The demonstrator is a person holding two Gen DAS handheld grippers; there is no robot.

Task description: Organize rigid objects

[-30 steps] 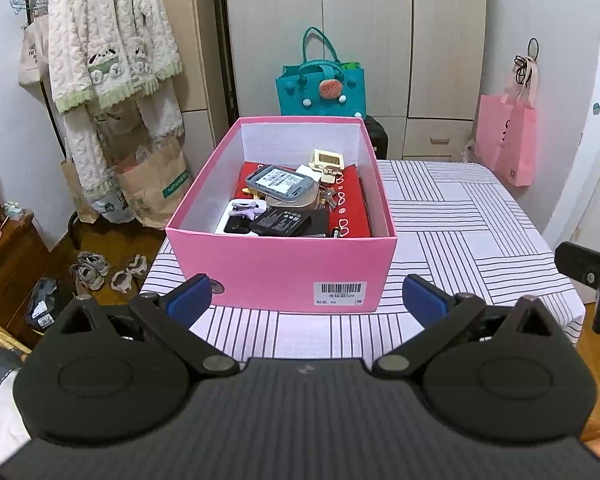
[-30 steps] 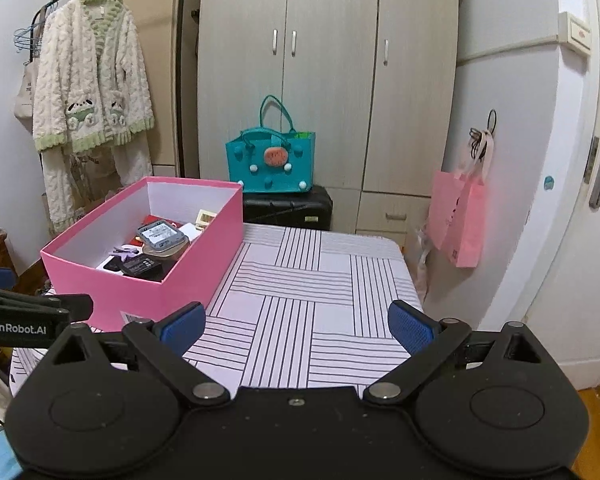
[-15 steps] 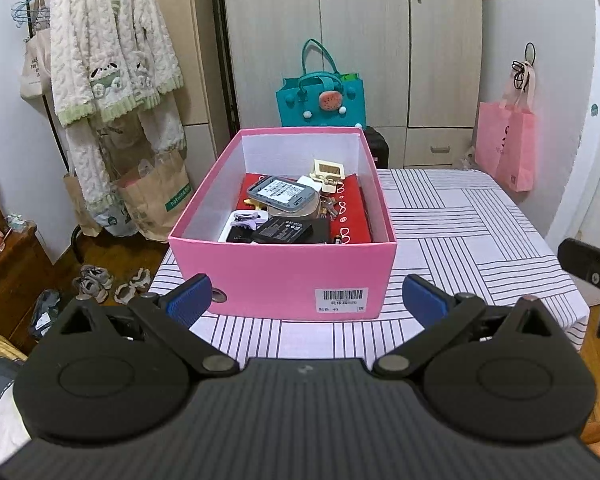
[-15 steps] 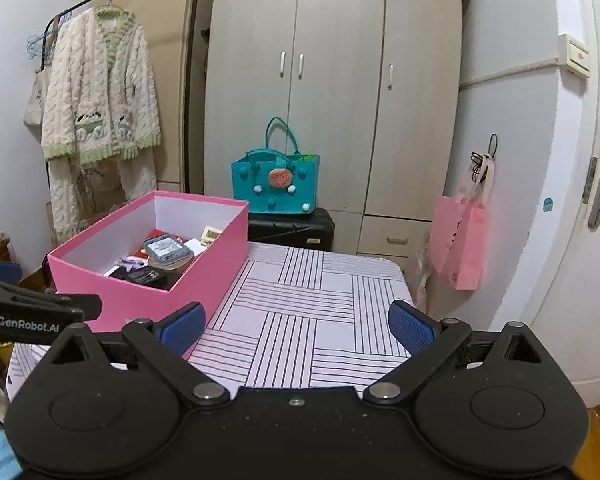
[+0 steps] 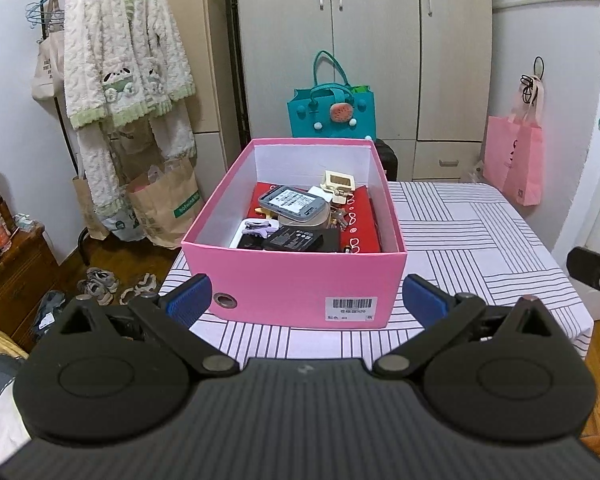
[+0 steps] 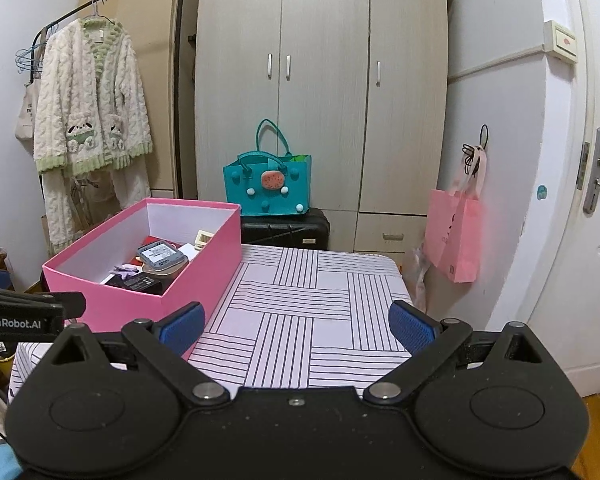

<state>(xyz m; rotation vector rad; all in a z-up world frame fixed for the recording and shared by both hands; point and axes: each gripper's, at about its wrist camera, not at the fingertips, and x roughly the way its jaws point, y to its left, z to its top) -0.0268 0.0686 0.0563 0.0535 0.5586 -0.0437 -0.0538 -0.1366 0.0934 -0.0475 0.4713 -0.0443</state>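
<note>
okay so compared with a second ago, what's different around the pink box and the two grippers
Both views have tilted up and drawn back a little, so the pink box sits lower in each frame. The left gripper and right gripper stay open and empty; nothing was taken hold of or let go. The box and its contents have not moved on the striped tablecloth.

Soft, even indoor light fills both views, with no hard shadows or glare. Ahead of the tongs everything is sharp. Fisheye bending bows the wardrobe and door toward the edges, and the corners vignette dark.
</note>
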